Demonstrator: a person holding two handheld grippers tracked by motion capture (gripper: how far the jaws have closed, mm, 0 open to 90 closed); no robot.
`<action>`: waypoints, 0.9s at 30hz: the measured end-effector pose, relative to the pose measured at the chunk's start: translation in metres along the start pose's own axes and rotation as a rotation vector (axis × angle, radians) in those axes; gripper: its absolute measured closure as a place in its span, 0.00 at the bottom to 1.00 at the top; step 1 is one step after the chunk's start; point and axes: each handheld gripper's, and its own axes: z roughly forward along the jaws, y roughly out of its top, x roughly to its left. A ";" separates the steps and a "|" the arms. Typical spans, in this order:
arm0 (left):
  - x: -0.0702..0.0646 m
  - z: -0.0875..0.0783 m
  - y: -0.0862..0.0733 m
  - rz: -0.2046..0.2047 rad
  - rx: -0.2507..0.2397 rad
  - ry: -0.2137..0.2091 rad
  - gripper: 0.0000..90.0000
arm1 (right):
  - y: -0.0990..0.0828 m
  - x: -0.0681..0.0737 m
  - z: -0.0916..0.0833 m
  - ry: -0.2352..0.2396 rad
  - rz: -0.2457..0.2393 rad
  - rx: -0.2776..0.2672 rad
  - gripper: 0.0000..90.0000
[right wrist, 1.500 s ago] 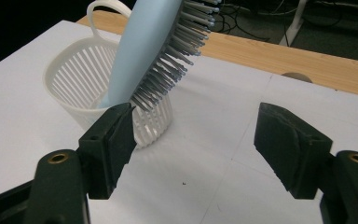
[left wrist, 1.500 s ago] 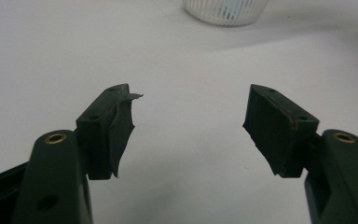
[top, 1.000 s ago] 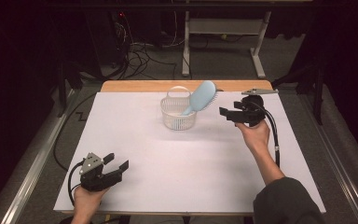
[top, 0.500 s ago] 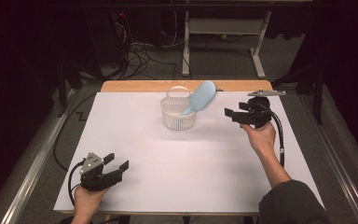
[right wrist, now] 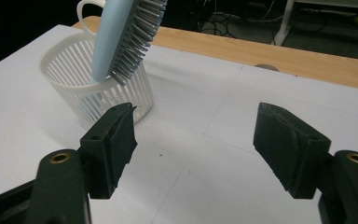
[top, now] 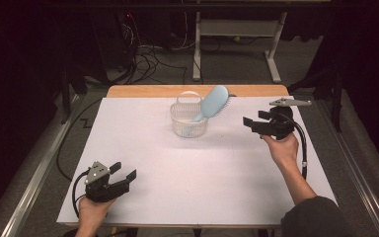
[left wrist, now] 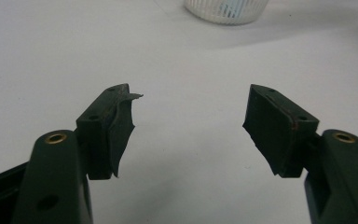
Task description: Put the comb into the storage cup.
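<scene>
Right gripper [top: 251, 123], wide and empty, now farther from brush [top: 212, 102] in basket [top: 188, 120], toward counter's right edge; left gripper [top: 124, 173] wide, unmoved.

brush [top: 213, 102]: pale blue | basket [top: 188, 124]: white, slatted | table [top: 187, 168]: white

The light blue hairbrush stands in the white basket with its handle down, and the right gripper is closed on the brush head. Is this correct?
Not quite. The right gripper is open and holds nothing, apart from the hairbrush, as the right gripper view shows. The brush does stand handle down in the white basket.
</scene>
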 end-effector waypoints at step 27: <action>-0.001 -0.001 0.000 0.002 -0.004 0.003 0.37 | -0.011 -0.015 -0.031 -0.024 0.018 -0.046 0.33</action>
